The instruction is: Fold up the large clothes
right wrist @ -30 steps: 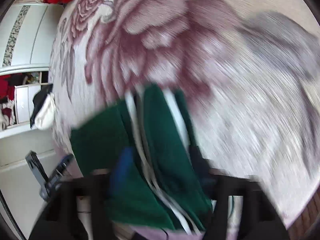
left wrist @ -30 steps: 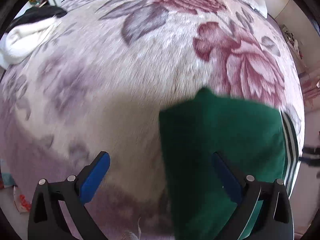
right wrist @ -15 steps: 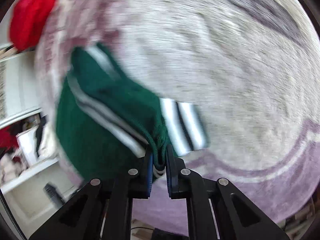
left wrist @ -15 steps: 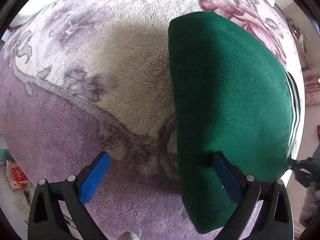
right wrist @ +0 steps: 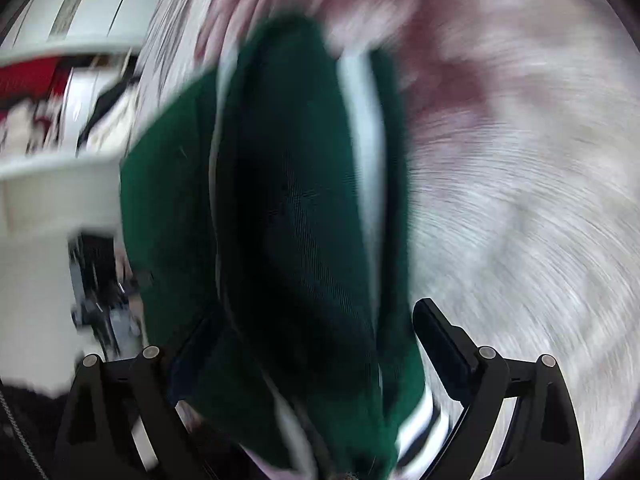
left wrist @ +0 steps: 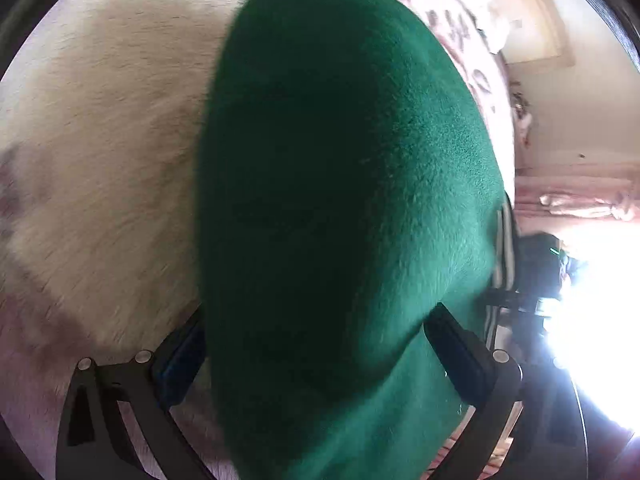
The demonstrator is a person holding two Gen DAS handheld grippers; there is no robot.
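Left gripper, as I hold it, has its jaws spread wide, and the green garment fills the gap between them; its fleecy bulk hides most of the blue pad on one finger and rests against the dark finger on the other side, so I cannot tell whether either finger presses it. Beyond the fingers the garment rises as a tall rounded mound covering the middle of the view. Beside the garment, the cream plush of the floral blanket spreads away, with pink blooms past the garment's far end.

Right gripper likewise stands wide open around the same garment, seen here with its white stripes running along its length and a striped cuff at the near end. The view is motion-blurred. Across the garment from the blanket stand white shelves.
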